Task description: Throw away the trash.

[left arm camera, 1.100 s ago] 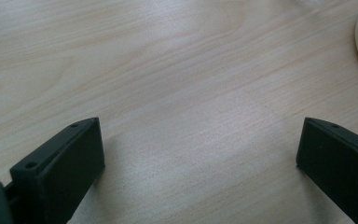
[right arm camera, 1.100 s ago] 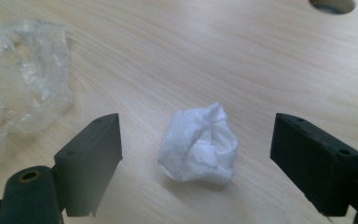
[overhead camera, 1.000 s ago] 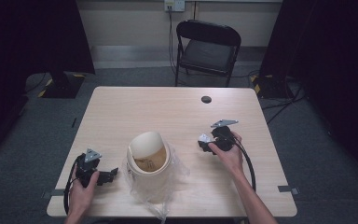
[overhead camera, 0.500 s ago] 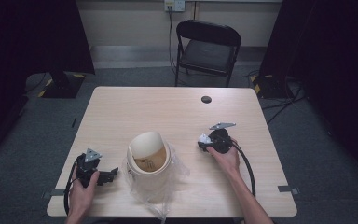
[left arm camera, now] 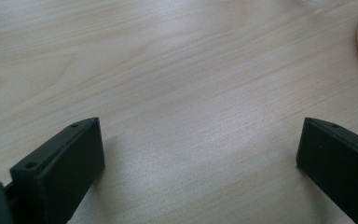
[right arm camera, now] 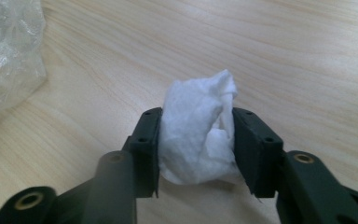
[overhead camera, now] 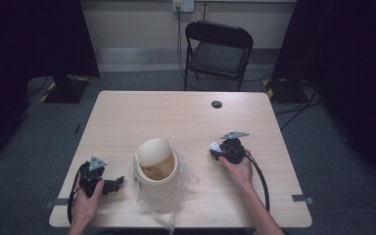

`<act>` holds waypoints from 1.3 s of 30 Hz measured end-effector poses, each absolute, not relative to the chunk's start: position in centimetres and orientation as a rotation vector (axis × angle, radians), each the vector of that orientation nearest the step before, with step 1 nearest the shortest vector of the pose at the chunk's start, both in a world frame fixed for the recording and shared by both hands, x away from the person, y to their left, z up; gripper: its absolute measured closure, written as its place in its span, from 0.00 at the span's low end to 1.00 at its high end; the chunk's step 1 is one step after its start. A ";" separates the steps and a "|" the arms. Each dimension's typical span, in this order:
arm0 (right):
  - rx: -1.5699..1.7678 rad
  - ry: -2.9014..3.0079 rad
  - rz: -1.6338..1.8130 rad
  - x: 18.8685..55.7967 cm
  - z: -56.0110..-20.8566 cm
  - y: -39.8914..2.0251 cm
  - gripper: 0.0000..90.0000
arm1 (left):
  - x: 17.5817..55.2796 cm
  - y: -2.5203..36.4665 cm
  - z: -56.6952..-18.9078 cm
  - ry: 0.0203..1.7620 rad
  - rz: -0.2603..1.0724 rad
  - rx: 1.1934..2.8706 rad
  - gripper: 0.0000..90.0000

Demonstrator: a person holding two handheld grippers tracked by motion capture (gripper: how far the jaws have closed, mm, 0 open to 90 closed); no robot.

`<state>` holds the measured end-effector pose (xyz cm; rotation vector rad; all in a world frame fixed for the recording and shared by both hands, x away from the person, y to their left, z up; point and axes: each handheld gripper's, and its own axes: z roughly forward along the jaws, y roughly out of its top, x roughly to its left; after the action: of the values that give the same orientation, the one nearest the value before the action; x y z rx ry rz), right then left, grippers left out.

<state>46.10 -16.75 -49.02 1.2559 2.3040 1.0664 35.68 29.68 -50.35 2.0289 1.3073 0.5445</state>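
At lower left of the high view, the left tongs [overhead camera: 119, 181] rest on the worktop [overhead camera: 176, 117], jaws spread wide and empty. A cream bin [overhead camera: 155, 171] with a clear bag sits at lower centre. Right of centre, the right tongs [overhead camera: 214, 149] are clamped on a crumpled white tissue [right arm camera: 196, 135].

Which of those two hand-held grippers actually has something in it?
The right hand-held gripper: its jaws are shut on a crumpled white tissue. The left hand-held gripper has its jaws spread wide over bare table.
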 end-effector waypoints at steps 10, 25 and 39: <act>1.281 2.280 1.131 45.6 -48.6 -17.3 0.79 | 35.7 29.7 -50.3 1.307 0.544 2.029 0.00; 1.240 2.260 1.249 43.8 -46.0 -16.8 0.81 | 35.7 29.7 -50.3 1.308 0.544 2.028 0.00; 1.170 2.238 1.374 41.1 -42.8 -16.4 0.81 | 35.7 29.7 -50.3 1.306 0.544 2.031 0.00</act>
<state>41.12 -16.36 -42.81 1.1700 2.2383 1.3744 35.68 29.70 -50.34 2.0314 1.3057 0.5444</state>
